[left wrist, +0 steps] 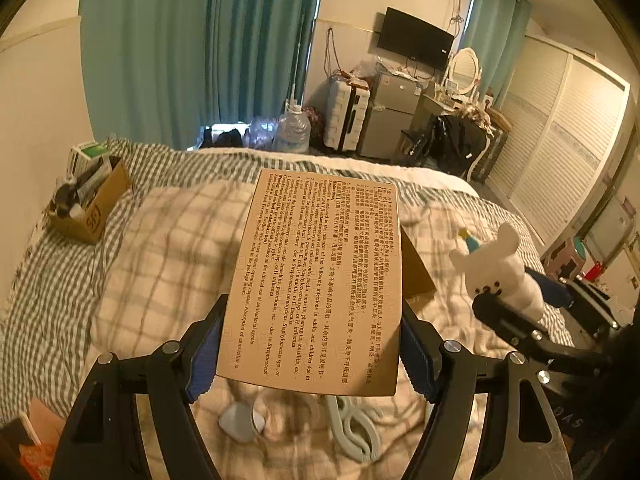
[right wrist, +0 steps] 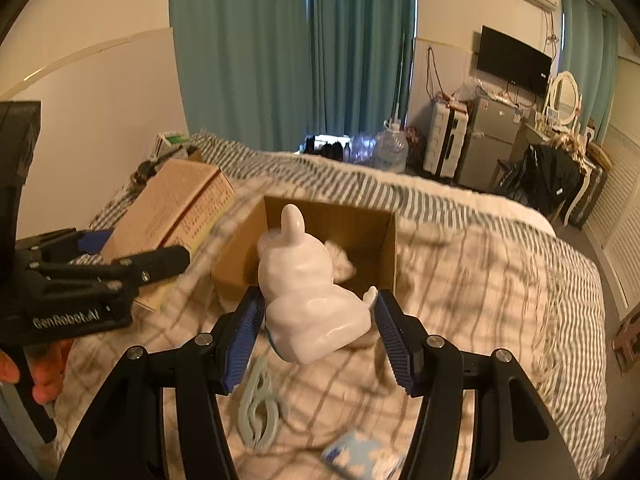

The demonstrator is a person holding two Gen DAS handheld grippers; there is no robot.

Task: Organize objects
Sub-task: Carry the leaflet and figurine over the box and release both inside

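My left gripper (left wrist: 310,346) is shut on a tan medicine box (left wrist: 316,276) printed with text and holds it above the bed; the box also shows in the right wrist view (right wrist: 172,208). My right gripper (right wrist: 320,334) is shut on a white ceramic bear figurine (right wrist: 308,280), held just in front of an open brown cardboard box (right wrist: 372,224) on the plaid blanket. The figurine also shows in the left wrist view (left wrist: 500,268). Something white lies inside the cardboard box.
A second cardboard box (left wrist: 94,204) full of items sits at the bed's far left. A pale blue clip (right wrist: 258,408), a small packet (right wrist: 356,454) and a light blue item (left wrist: 240,422) lie on the blanket. Furniture, a suitcase and a water jug stand beyond the bed.
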